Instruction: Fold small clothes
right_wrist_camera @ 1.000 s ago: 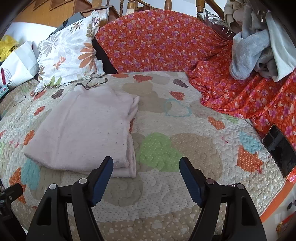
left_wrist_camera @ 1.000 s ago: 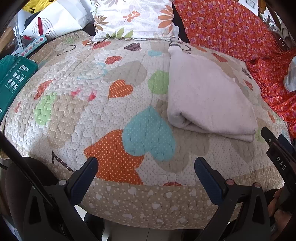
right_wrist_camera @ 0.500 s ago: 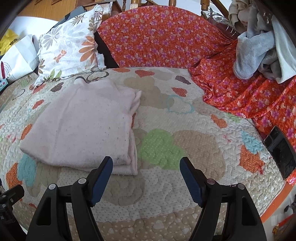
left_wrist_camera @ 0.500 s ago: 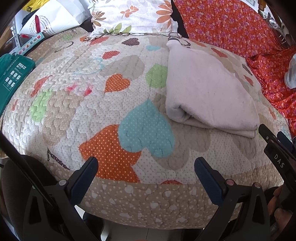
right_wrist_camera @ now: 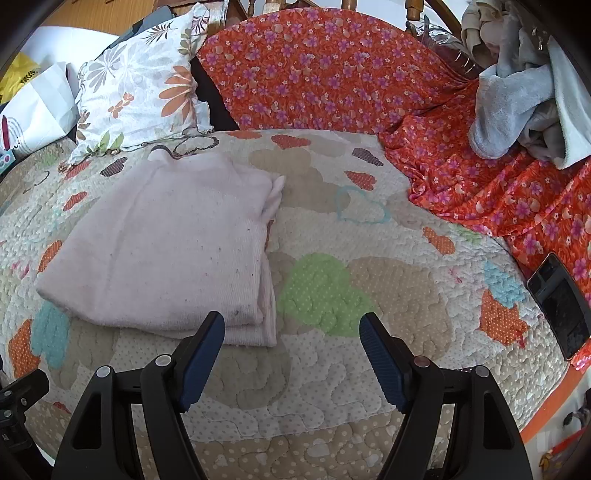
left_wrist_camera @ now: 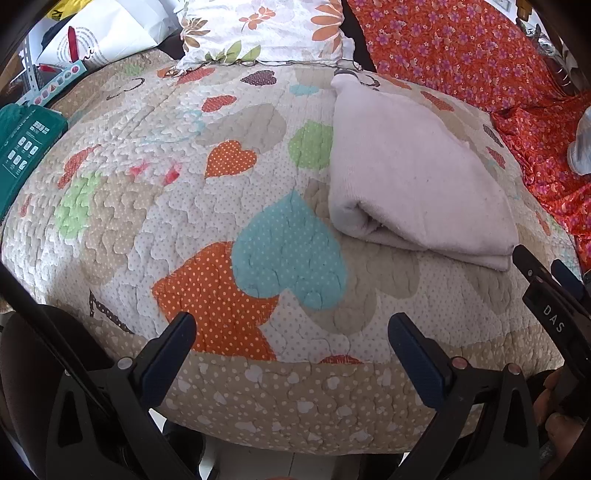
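Observation:
A pale pink garment lies folded into a thick rectangle on the heart-patterned quilt. My left gripper hovers open over the quilt's near edge, to the left of and in front of the garment, holding nothing. In the right wrist view my right gripper is open too, with its left finger just in front of the garment's near right corner and not touching it. The right gripper's body also shows at the right edge of the left wrist view.
A floral pillow leans at the back. An orange flowered cloth covers the back and right, with grey clothes piled on it. A dark phone lies at the quilt's right edge. A teal box and white bag sit left.
Both views have shifted slightly, with the garment sitting a little lower and closer in the right wrist view. Both grippers stay open and empty; the garment has not moved.

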Motion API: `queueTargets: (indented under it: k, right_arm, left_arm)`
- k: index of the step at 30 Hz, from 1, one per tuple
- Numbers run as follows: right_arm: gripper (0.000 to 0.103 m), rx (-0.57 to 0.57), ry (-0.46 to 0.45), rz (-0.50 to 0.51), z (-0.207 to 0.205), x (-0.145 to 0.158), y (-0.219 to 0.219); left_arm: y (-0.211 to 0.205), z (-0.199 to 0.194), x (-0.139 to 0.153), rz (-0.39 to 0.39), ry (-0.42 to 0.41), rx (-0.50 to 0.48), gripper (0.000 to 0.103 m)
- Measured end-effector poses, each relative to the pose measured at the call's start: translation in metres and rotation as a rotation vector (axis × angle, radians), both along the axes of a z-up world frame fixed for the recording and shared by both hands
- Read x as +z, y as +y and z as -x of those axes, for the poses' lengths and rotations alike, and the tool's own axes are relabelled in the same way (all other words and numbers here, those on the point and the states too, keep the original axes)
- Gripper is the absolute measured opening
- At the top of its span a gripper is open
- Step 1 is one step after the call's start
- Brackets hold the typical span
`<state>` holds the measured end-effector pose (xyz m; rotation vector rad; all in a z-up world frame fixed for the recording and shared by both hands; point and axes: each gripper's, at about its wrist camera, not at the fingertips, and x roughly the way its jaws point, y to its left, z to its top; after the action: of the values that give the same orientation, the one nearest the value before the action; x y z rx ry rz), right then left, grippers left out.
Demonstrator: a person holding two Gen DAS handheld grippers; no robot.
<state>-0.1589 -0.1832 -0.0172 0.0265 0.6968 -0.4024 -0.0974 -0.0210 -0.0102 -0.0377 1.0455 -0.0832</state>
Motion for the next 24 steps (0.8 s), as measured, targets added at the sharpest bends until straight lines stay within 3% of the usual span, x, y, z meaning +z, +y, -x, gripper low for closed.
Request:
queueTargets:
  k: [12,24]
  right_arm:
    - [0.08,-0.021,0.078,0.089,-0.009,-0.011,0.002]
    - [0.08,-0.011,0.106,0.085,-0.012,-0.014,0.001]
  left_arm:
    - [0.0,0.0,-0.001,-0.011,-0.002,0.009,0.103]
    - [-0.011,0.002,-0.006,-0.043,0.009,-0.021,0.103]
